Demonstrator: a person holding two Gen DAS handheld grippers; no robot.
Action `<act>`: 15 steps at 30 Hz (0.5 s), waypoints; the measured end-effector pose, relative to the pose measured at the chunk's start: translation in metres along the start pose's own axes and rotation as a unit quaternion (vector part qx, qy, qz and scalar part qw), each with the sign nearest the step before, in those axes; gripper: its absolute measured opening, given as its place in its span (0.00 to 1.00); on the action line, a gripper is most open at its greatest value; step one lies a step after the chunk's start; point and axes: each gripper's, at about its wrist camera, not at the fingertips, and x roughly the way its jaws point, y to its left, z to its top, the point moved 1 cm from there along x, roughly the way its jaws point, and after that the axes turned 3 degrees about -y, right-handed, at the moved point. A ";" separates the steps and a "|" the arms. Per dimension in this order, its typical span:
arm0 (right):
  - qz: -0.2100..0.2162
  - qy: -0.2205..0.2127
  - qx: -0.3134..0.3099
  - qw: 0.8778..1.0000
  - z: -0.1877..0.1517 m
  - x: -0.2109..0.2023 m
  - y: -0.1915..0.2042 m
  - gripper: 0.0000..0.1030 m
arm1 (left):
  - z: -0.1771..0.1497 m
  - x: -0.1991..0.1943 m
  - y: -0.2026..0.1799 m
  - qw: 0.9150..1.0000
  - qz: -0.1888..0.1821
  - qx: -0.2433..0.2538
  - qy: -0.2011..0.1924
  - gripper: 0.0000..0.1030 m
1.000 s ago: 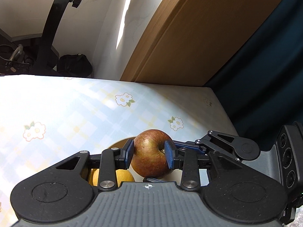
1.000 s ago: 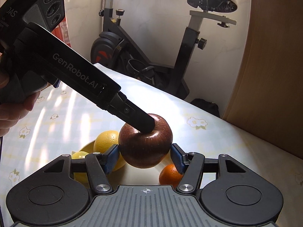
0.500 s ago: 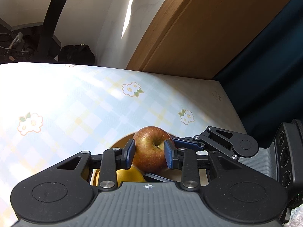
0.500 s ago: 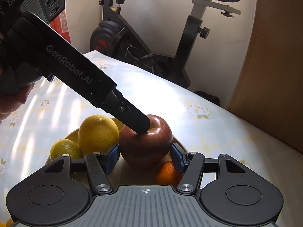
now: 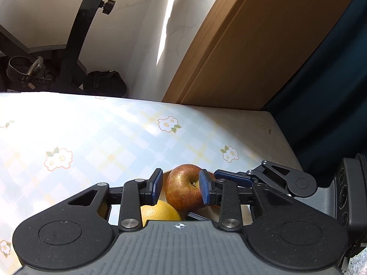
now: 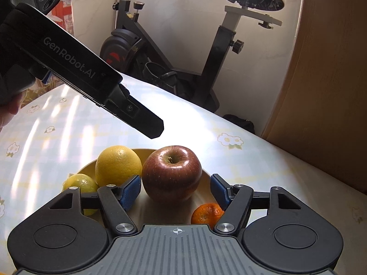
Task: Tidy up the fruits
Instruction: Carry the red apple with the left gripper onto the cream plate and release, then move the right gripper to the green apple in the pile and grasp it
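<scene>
The apple (image 6: 171, 173) is now seen resting in the cream bowl (image 6: 204, 174) on the counter (image 6: 68, 119), upright with its stem hollow facing up. A second ago it was clamped between the blue pads of the right hand-held gripper (image 6: 175, 189), with the tip of the left hand-held gripper (image 6: 156, 129) pressed into its top. That clamp has been released: the right jaws are opening, the apple lies between them, and a clear gap is visible on each side, so neither pad presses on it.

The left hand-held gripper has been lifted off and now hangs just above and to the left of the apple in the right wrist view. In the left wrist view its pads (image 5: 205, 189) stand close together; the apple (image 5: 183, 189) is framed behind them, but it sits lower, in the bowl, and is not held. Nothing is gripped by that tool.

Around the apple, a large yellow citrus (image 6: 118, 165) is touching or nearly touching its left side, a lemon (image 6: 80, 184) lies further left, and a small mandarin (image 6: 206, 213) sits low on the right, partly hidden by the right finger.

The placing of the apple is judged complete. Both tools would need to be drawn back before any remaining fruit is fetched; whether more fruit waits outside the bowl cannot be told from these views.
</scene>
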 end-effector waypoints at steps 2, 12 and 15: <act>-0.003 -0.009 0.012 1.000 0.000 -0.011 -0.001 0.61 | -0.003 -0.012 -0.003 1.000 0.008 0.012 -0.007 0.35; -0.024 -0.056 0.070 0.996 -0.018 -0.066 0.002 0.61 | -0.034 -0.079 -0.008 0.996 0.066 0.043 -0.047 0.36; -0.032 -0.069 0.092 0.993 -0.026 -0.082 0.004 0.61 | -0.046 -0.097 -0.006 0.994 0.087 0.043 -0.058 0.37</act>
